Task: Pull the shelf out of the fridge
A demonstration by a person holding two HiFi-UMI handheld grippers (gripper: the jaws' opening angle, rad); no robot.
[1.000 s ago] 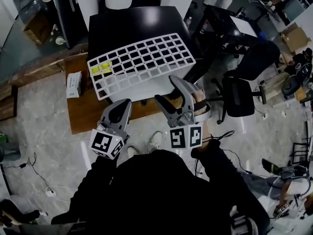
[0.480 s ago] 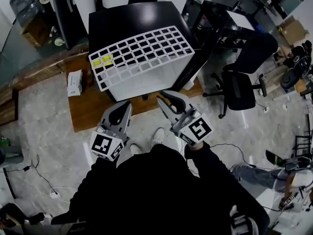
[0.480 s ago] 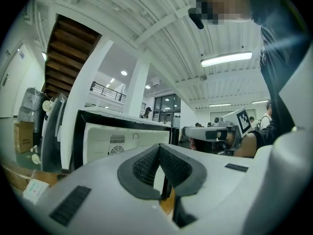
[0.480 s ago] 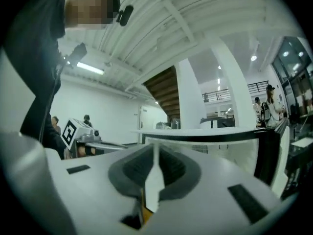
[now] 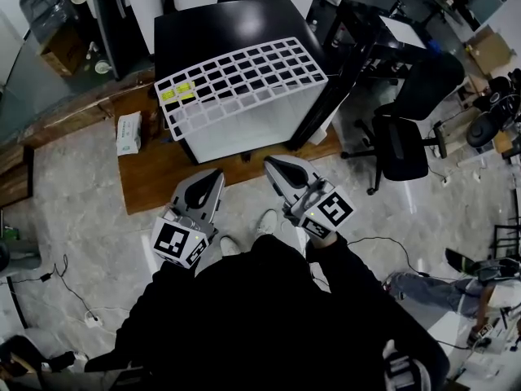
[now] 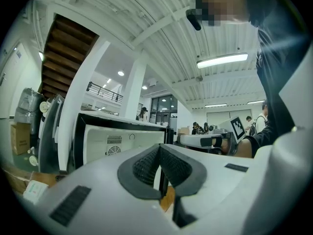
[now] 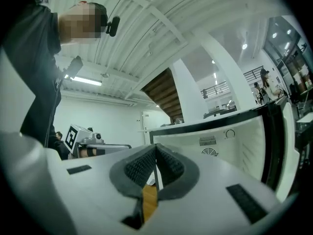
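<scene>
We get bright, even indoor light from a ceiling tube lamp (image 6: 222,60). Glare sheens the black fridge (image 5: 236,27). Both gripper views bulge, with black corners and soft foregrounds.

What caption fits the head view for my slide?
Left gripper shut, right gripper just closed, both empty, facing a small fridge with the white wire shelf on top.

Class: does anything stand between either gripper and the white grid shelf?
Nothing visible does. Only wooden platform lies between the left gripper, the right gripper and the white grid shelf. The right gripper's jaws have just been closing, on nothing.
</scene>
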